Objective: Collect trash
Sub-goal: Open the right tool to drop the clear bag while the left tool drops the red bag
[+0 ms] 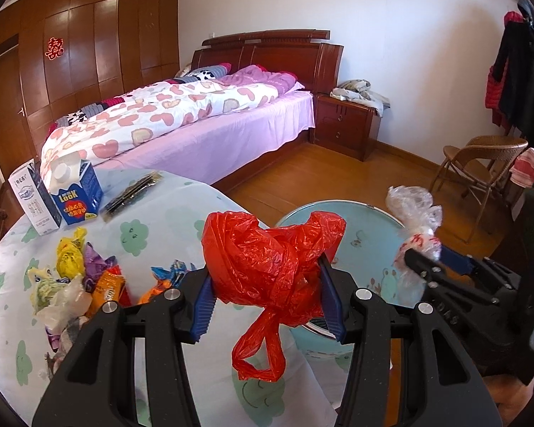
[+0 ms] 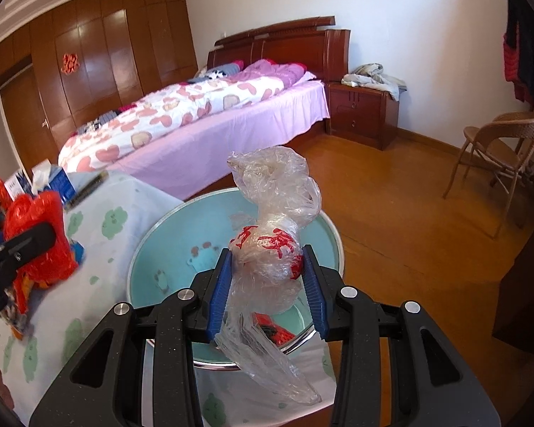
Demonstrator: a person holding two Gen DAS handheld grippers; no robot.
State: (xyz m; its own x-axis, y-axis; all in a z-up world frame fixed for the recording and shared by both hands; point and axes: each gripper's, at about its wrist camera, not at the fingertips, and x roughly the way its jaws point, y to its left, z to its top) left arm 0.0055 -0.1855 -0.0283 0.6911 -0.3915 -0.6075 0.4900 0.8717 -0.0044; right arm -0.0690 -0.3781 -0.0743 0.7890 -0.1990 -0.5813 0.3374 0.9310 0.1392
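My left gripper [image 1: 267, 295] is shut on a crumpled red plastic bag [image 1: 267, 259], held above the table edge beside a light-blue bin [image 1: 370, 227]. My right gripper [image 2: 267, 284] is shut on a clear plastic bag with red print [image 2: 270, 245], held over the open bin [image 2: 167, 249]. A red item [image 2: 272, 331] lies inside the bin. The right gripper and its clear bag [image 1: 414, 220] also show at the right of the left wrist view. The left gripper with the red bag [image 2: 39, 235] shows at the left of the right wrist view.
A pile of wrappers and small bags [image 1: 78, 277] lies on the table's cloud-print cloth [image 1: 160, 235]. Two cartons [image 1: 57, 195] and a dark packet [image 1: 131, 195] stand at the far end. Behind are a bed [image 1: 195, 121], a nightstand [image 1: 345, 124] and a wicker chair [image 1: 480, 163].
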